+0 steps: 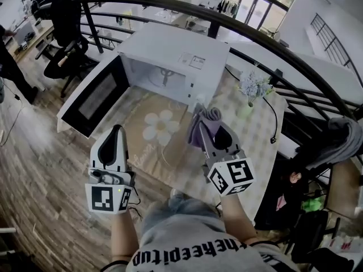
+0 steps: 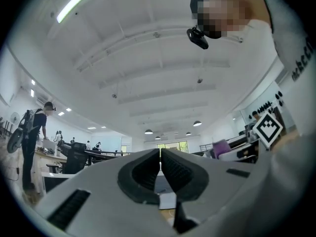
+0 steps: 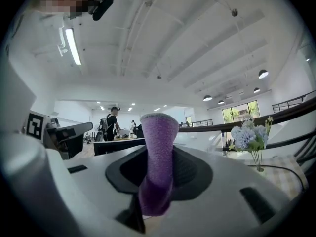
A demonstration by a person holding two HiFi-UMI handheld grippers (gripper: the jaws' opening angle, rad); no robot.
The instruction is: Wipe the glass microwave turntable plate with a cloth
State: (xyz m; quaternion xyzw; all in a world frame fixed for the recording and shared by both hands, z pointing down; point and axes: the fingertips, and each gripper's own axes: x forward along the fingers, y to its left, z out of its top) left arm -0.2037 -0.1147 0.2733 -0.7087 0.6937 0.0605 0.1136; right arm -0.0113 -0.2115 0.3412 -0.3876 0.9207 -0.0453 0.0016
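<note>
The head camera looked steeply down onto the table (image 1: 258, 132). Both gripper cameras sat close behind their jaws, facing the same ceiling (image 2: 148, 58).

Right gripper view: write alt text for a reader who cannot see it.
The right gripper is shut on a purple fuzzy cloth, which stands upright between its black pads. To the right, pale blue flowers show beneath a white ceiling.

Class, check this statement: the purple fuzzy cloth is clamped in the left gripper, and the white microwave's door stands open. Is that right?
No. The purple fuzzy cloth is clamped in the right gripper, as the right gripper view shows; the left gripper is shut on nothing. The door of the white microwave does stand open.
</note>
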